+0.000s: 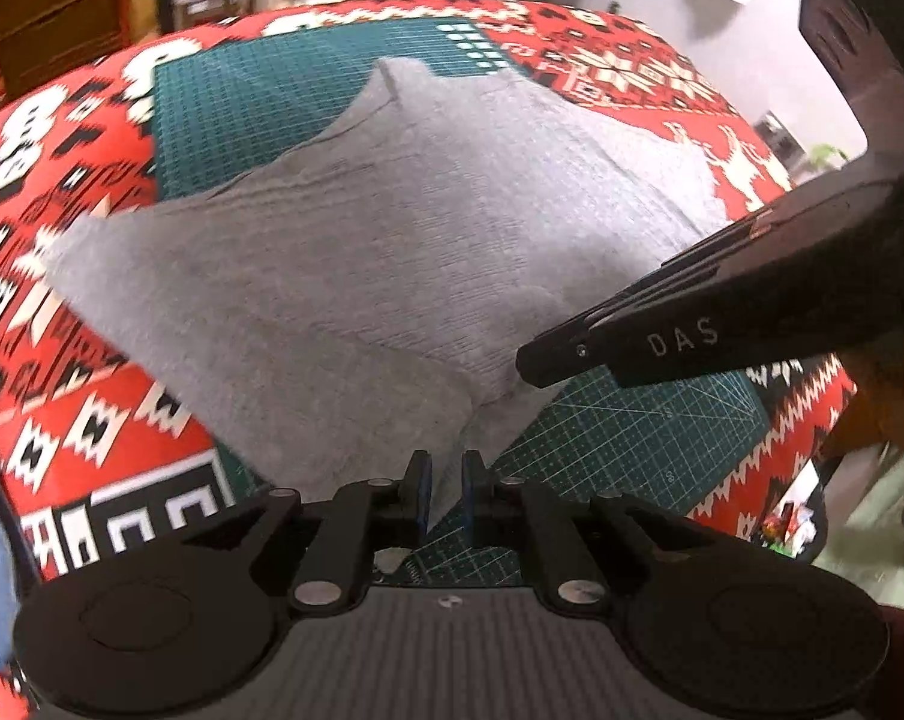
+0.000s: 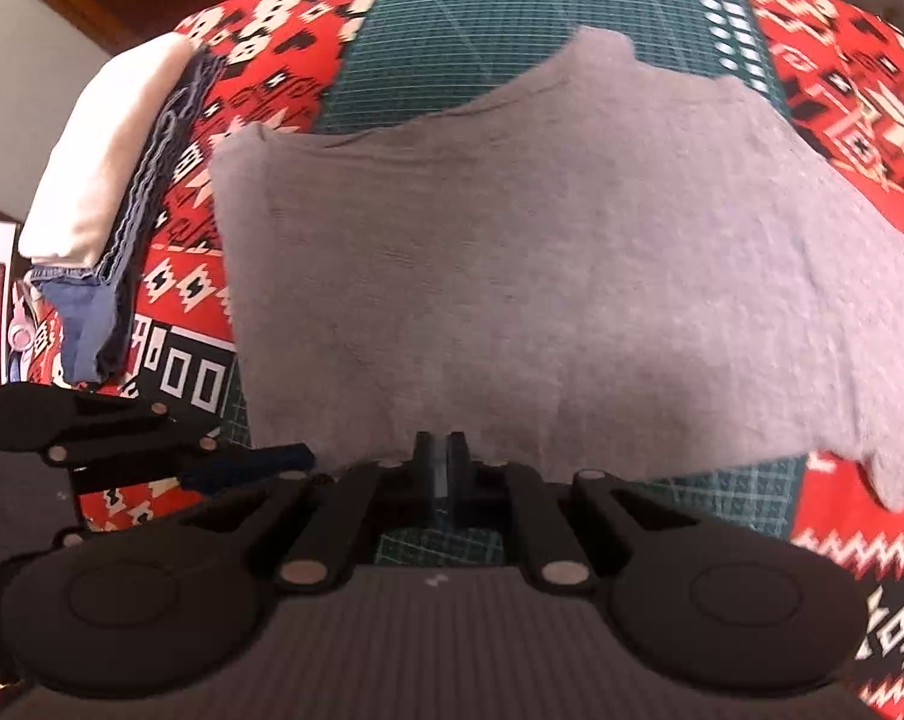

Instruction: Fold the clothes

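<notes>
The left gripper (image 1: 447, 495) sits at the bottom centre of its own view, its two blue-padded fingers (image 1: 423, 492) drawn close with a fold of the grey garment (image 1: 356, 252) pinched between them; a narrow slot shows between the pads, filled by cloth at the top. In the right wrist view the right gripper (image 2: 443, 474) is likewise at bottom centre, jaws pressed together on the near hem of the same garment (image 2: 541, 264); the left gripper appears there too at the lower left of the frame (image 2: 254, 462), reaching in sideways to the garment's near left corner.

The garment spreads from both claws up through the middle of each frame, lifted at its near edge and lying further back on a green cutting mat (image 1: 242, 96) with a pale grid; the mat lies on a red patterned cloth (image 1: 50, 192) that covers the table. In the left wrist view the right gripper's black body (image 1: 691, 324), lettered DAS, crosses in from the right edge, its tip touching the garment's near edge.

At the left edge of the right wrist view a stack of folded clothes (image 2: 104, 180), cream above blue, rests on the red cloth, apart from the grey garment.
</notes>
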### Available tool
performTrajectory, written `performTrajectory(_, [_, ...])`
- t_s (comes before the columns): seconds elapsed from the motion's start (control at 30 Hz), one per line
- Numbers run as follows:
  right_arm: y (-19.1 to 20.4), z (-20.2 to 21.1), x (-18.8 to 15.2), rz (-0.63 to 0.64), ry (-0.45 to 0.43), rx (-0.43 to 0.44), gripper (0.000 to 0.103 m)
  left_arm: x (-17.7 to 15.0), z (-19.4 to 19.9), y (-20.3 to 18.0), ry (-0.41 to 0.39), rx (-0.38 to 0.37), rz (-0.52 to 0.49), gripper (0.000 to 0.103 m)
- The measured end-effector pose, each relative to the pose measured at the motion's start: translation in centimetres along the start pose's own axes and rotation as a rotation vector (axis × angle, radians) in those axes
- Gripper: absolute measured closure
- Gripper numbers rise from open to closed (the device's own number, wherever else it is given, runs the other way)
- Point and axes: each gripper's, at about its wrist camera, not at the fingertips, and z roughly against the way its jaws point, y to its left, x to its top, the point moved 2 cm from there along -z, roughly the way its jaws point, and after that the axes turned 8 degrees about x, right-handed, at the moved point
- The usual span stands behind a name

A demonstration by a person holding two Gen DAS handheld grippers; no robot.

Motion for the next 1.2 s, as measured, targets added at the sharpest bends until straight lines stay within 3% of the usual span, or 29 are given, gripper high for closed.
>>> performTrajectory(0.27, [-0.7,-1.2,-0.4,-0.038,0.01,-0.036,0.096,-0.7,-0.4,1.4,0.028,-0.02,0.086,0.095])
performTrajectory(0.3, [-0.5,-1.0,-0.4,-0.029,0.007,-0.027,0.092,-0.8,-0.2,1.4,0.027,-0.025,0.092,0.095])
performTrajectory(0.5, [2.7,-1.0,0.1,0.06,-0.001,0.074,0.092,-1.6,0.6,2.4,0.031,-0.044,0.195,0.095])
performTrajectory(0.63, [3.8,-2.7,0.2,0.071,0.03,0.083,0.093,-2.0,0.2,3.3,0.055,-0.046,0.258,0.095])
performTrajectory(0.83, [3.0,-3.5,-1.2,0.055,0.086,0.052,0.096,-2.4,0.0,3.6,0.065,-0.054,0.29,0.096])
performTrajectory(1.13, [5.1,-4.3,-0.3,0.094,0.065,0.071,0.094,-3.1,-0.4,4.4,0.07,-0.061,0.317,0.096])
performTrajectory(1.2, [4.7,-4.5,-0.5,0.08,0.068,0.068,0.099,-3.1,-0.4,4.5,0.071,-0.061,0.323,0.096])
